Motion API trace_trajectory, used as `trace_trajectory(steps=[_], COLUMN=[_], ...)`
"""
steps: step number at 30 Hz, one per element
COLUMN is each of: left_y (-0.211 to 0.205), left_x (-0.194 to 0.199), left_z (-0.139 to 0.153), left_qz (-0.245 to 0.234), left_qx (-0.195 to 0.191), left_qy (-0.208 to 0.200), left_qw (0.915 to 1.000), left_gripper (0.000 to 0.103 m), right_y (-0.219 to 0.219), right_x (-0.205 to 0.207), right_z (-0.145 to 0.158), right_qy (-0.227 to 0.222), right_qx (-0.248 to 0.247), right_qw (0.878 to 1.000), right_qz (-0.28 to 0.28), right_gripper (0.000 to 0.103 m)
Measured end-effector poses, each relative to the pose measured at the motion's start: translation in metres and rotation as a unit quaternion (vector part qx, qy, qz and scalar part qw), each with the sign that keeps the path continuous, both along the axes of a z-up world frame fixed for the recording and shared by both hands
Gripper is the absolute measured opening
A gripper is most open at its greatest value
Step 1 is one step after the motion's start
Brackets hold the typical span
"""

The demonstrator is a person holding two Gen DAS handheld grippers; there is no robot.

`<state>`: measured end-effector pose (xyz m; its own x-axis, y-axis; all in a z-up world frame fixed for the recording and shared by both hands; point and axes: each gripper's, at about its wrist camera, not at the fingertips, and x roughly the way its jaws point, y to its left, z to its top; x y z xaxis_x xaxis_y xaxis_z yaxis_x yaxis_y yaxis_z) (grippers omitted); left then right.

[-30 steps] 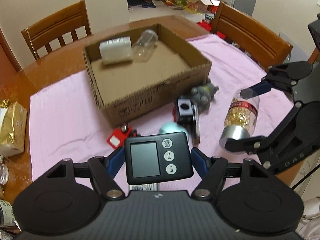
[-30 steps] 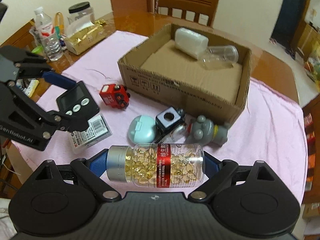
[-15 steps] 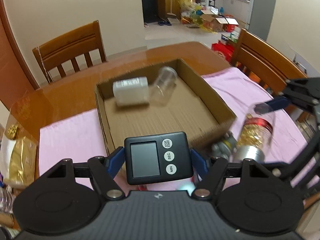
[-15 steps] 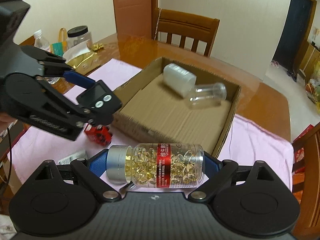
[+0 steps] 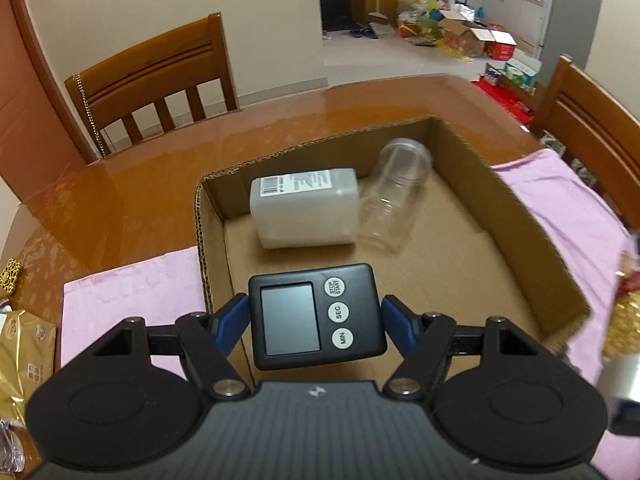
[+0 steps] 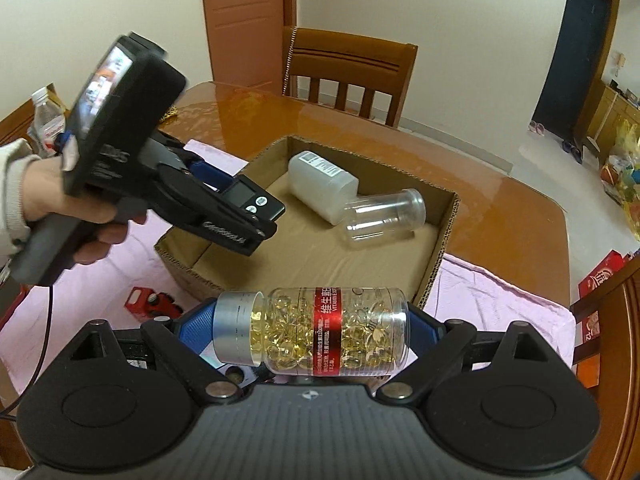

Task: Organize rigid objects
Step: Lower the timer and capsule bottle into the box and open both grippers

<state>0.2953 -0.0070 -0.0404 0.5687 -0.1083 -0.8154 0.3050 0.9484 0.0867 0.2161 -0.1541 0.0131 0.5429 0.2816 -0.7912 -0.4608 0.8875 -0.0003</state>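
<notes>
- left gripper [image 5: 315, 316] clamps a black digital timer [image 5: 316, 314] by its two sides between blue pads; grip unchanged from a second ago.
- a second ago the timer hung over the pink cloth [image 5: 132, 284] short of the cardboard box [image 5: 532, 248]; it now sits above the box's near left corner, over the cardboard floor.
- in the right wrist view the left gripper [image 6: 256, 216] has come from the 9 o'clock edge to the box's left wall, a person's hand [image 6: 76, 204] on its handle.
- right gripper [image 6: 312, 332] holds a clear bottle of golden capsules [image 6: 316, 330] end to end, silver cap at 9 o'clock, red label mid-body; fingers set wide on it, same as before.
- that bottle was over loose toys on the cloth a second ago; it now hangs just short of the box's near wall [image 6: 432, 276].
- inside the box, a white plastic bottle [image 5: 304, 214] and an empty clear jar [image 5: 394, 202] lie touching at the far end, places unchanged.
- a red toy vehicle [image 6: 154, 304] lies on the cloth outside the box at 8 o'clock in the right wrist view.
- gold packet [image 5: 24, 348] at the 9 o'clock edge of the left wrist view.
</notes>
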Motion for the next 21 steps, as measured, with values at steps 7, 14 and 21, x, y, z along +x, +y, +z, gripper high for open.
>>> trace_trajectory(steps=[7, 14, 21], left_y=[0.005, 0.025, 0.035], left_x=[0.008, -0.025, -0.064], left_z=[0.003, 0.037, 0.053], left_qz=[0.024, 0.049, 0.067], left_qx=[-0.012, -0.026, -0.006], left_qy=[-0.023, -0.068, -0.077], left_qw=[0.9994, 0.9961, 0.9948], left_gripper=[0.089, 0.101, 0.102], right_y=[-0.003, -0.006, -0.002], right_x=[0.015, 0.040, 0.072], right_z=[-0.003, -0.009, -0.022], right_qy=[0.001, 0.001, 0.015], right_qx=[-0.005, -0.007, -0.009], right_qw=[1.000, 1.000, 1.000], right_qz=[-0.009, -0.015, -0.013], right_gripper=[0.096, 0.096, 0.096])
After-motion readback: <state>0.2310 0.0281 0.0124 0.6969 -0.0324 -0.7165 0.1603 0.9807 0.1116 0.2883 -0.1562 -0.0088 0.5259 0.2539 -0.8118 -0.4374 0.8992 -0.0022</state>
